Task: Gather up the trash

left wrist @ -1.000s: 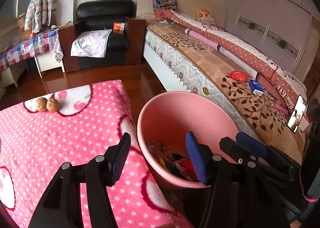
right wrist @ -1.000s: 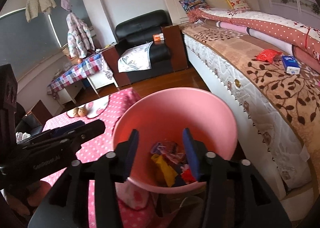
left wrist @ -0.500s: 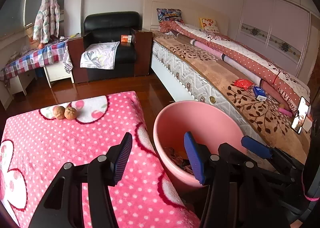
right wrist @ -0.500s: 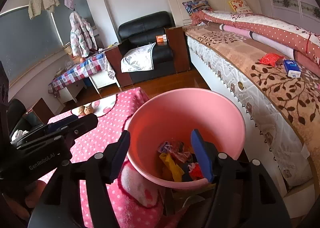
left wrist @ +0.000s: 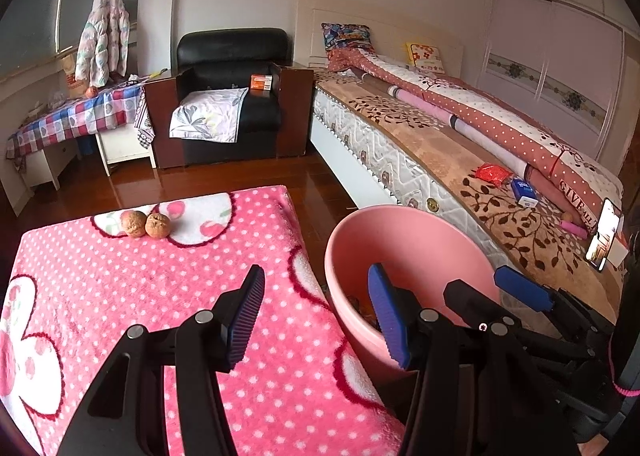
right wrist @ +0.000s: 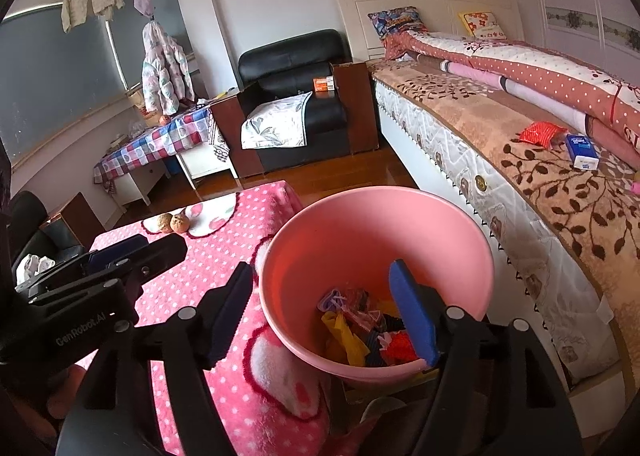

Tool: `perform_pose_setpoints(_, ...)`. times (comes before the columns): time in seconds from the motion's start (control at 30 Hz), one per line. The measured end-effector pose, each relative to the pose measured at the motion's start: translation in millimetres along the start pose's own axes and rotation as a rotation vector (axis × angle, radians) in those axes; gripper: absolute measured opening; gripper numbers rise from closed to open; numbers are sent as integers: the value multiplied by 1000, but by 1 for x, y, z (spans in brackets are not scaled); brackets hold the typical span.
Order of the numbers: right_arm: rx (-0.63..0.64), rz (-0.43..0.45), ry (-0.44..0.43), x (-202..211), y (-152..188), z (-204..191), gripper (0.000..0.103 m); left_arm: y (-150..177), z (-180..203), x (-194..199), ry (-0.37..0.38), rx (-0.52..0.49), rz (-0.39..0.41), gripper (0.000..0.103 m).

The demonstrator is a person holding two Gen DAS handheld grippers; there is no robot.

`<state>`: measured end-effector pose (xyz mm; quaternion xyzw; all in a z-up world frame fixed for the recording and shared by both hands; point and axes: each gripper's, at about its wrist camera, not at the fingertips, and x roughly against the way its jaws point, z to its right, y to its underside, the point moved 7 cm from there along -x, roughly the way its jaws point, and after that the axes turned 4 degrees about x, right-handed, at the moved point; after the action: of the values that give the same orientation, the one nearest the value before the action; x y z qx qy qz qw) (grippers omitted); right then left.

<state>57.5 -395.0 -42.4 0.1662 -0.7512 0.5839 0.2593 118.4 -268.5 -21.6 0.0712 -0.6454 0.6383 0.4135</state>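
the trash lies heaped in the pink bucket beside the pink blanket. the right gripper, just opened wide above it, holds nothing; the left gripper is spread, empty. apparently two walnuts remain, to be approached slowly.

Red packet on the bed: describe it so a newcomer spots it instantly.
Start at the long bed on the right, with its brown leaf-patterned cover. Near its front part lies a crinkled red packet, beside a blue and white box. It is the only red, soft-looking item there.
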Motion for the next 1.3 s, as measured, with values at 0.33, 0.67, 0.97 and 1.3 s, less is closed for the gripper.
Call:
perform_pose_setpoints(0.33,9,3,23,-2,-3,-6,71,0,-10,-3,-5,22,-11,53)
perform_pose_setpoints(0.67,18,-14,26,-9,-2,-9,71,1,-14,-8,-2,28,-22,53)
perform_pose_setpoints(0.97,18,-26,36,-13,-2,-8,71,2,-15,-12,-3,32,-32,52)
perform_pose_setpoints(1.3,18,-27,38,-13,-2,-9,71,3,-16,-14,-2,31,-33,50)
